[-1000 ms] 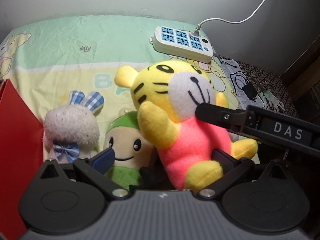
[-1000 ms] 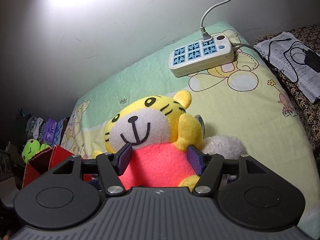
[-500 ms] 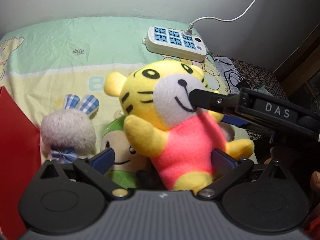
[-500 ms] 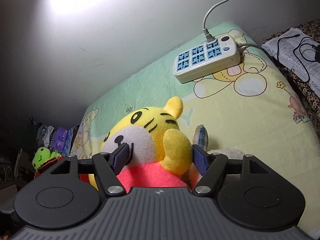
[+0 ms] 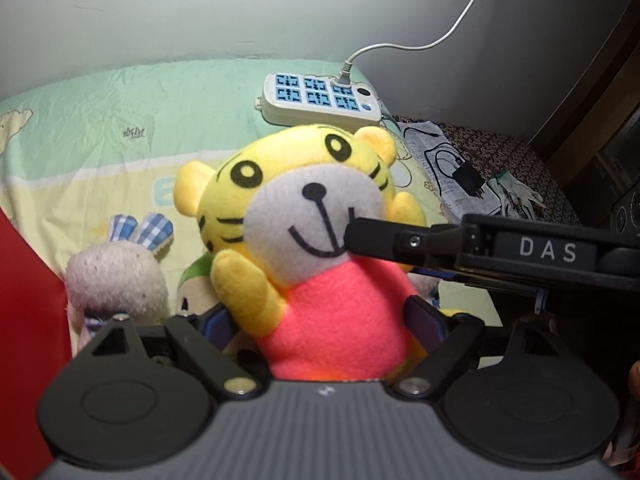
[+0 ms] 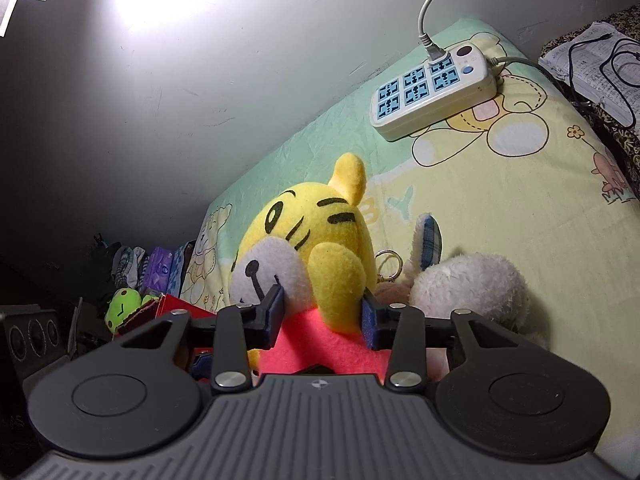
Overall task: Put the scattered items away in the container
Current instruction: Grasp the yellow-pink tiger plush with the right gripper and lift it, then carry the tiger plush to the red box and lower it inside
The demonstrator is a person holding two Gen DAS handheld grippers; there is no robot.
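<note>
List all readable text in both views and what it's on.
"DAS": white letters on the right gripper's black body.
Partial "B", "Y": print on the bedsheet.
Small dark mark on the bedsheet's green area: illegible.
Printed paper under the black adapter: too small.
Power strip: no readable text.

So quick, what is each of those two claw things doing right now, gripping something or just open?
Left gripper: fingers just closed onto the tiger plush, pressing its pink body.
Right gripper: fingers just closed on the same tiger plush, at its raised arm.

The tiger toy (image 5: 304,216) was yellow with black stripes, a white muzzle and a pink body; at its nine o'clock, the rabbit (image 5: 116,276) wore blue-checked ears.
</note>
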